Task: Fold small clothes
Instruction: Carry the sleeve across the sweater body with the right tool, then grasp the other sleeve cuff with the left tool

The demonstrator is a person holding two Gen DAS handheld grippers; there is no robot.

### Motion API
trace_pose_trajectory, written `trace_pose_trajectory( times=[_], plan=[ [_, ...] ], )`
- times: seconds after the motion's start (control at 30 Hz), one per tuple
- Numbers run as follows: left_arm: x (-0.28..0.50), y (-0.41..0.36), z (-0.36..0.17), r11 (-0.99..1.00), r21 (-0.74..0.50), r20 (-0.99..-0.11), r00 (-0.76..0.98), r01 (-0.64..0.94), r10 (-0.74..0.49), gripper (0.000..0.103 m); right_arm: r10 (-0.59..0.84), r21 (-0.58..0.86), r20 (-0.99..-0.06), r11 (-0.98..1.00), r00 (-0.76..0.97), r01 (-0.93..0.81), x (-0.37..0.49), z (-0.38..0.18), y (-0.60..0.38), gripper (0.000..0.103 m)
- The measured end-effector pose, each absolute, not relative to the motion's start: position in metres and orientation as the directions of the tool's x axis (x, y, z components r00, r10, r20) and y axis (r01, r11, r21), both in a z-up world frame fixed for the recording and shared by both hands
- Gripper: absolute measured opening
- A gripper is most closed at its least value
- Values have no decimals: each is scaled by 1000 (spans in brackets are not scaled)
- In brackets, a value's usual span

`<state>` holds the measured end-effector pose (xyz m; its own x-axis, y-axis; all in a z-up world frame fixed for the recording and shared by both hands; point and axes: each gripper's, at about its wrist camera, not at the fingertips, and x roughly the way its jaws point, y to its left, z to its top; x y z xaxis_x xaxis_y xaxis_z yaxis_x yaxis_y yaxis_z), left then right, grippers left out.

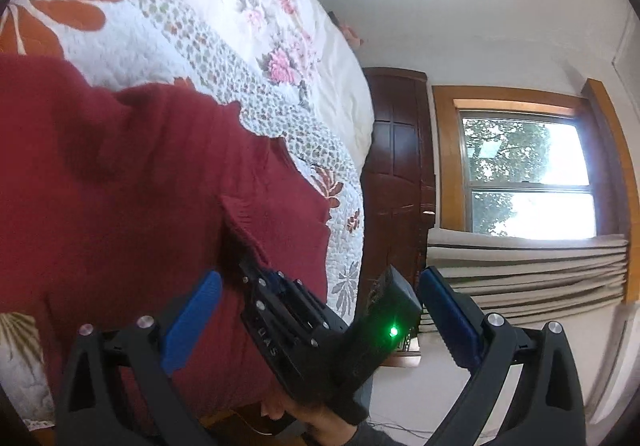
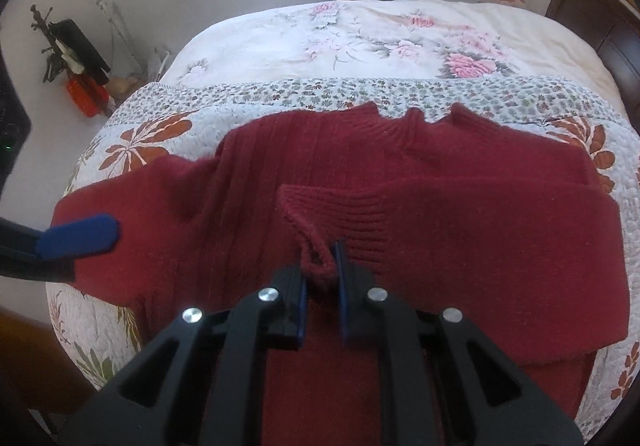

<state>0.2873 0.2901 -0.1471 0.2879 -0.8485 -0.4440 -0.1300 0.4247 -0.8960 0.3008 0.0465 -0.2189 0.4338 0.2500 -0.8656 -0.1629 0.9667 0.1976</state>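
across the quilted bedspread (image 2: 168, 114) lies the dark red knit sweater (image 2: 460, 214), spread flat with its neck toward the floral duvet (image 2: 360, 34) and one sleeve folded over the body. my right tongs (image 2: 322, 266) are pinched narrow on that sleeve's ribbed cuff (image 2: 316, 230), a loop of knit bunched between the blue pads. only my right view shows the whole garment, the cluttered stand (image 2: 80, 66) by the wall, and one blue finger (image 2: 80, 236) of my left tongs over the other sleeve. my left view, tilted sideways, shows instead the dark wooden headboard (image 1: 400, 174), the window (image 1: 528, 174) and my right tongs (image 1: 256, 274) from outside. my left tongs (image 1: 320, 322) stand wide, holding nothing. bare quilt rims the sweater on the far and side edges.
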Motion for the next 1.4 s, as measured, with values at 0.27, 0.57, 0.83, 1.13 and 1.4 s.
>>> trace_pose_trajectory(
  times=[0.27,0.57,0.83,1.13,1.4],
  plan=[
    [294,281,-171,435,-884,-467,266,-173,-843,99,273,216,-866,960,419,-179,302,-223,46,15],
    [301,279,-195,435,-871,-484,246,-228,-840,99,354,292,-857,932,374,-213,275,-213,44,39],
    [312,260,-229,477,-837,-528,166,-269,-833,99,374,356,-864,927,337,-116,200,-205,1,42],
    [320,234,-252,420,-846,-480,126,-329,-868,99,400,438,-870,896,290,77,149,-227,-38,49],
    [322,230,-258,509,-798,-563,98,-323,-821,7,429,465,-851,884,303,54,141,-221,-29,50]
  ],
)
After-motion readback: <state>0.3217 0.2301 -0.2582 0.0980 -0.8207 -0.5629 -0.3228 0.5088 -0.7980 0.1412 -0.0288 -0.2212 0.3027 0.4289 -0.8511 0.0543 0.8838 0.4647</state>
